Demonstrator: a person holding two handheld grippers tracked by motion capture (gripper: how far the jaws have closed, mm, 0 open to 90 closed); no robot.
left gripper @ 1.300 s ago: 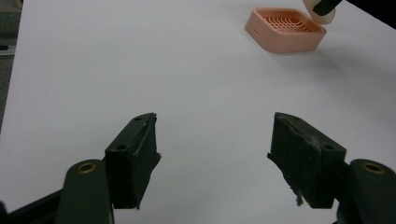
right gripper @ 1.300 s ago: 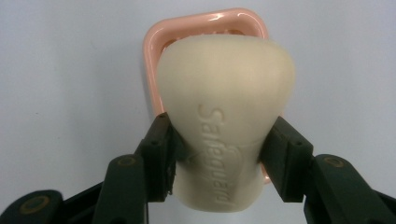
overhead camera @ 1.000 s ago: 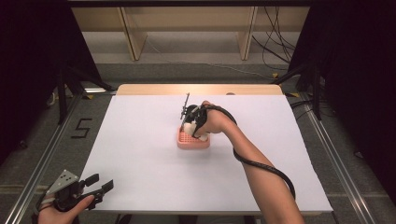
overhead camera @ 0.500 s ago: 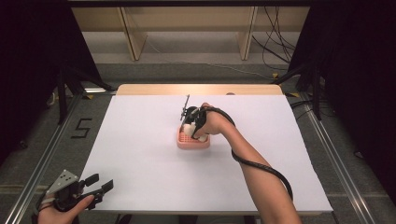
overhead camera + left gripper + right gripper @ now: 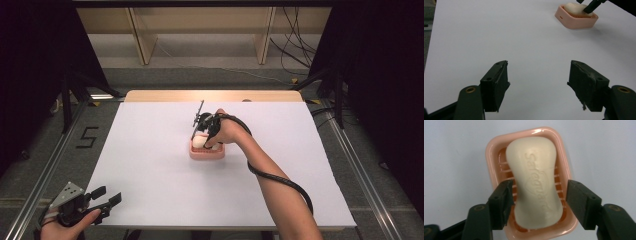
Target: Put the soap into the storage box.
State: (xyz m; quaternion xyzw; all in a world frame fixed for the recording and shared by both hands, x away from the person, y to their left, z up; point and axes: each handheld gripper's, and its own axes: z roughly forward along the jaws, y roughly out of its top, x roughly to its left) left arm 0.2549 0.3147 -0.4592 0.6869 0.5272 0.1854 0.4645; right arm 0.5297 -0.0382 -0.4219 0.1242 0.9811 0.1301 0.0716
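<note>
A cream soap bar (image 5: 536, 180) with raised lettering lies in a pink soap dish (image 5: 492, 152) near the middle of the white table (image 5: 150, 165). My right gripper (image 5: 539, 202) stands open over the dish, one jaw on each side of the bar's near half; the left jaw is almost against the bar and the right jaw is a little clear of it. From above, the right gripper (image 5: 209, 141) points down into the soap dish (image 5: 207, 153). My left gripper (image 5: 107, 201) is open at the table's near left corner, nothing between its jaws (image 5: 537, 85).
The left gripper view has the soap dish (image 5: 574, 22) far off at the upper right across bare white tabletop. Wooden shelving (image 5: 200, 30) and cables stand beyond the far edge. Metal rails (image 5: 45, 170) run along both sides.
</note>
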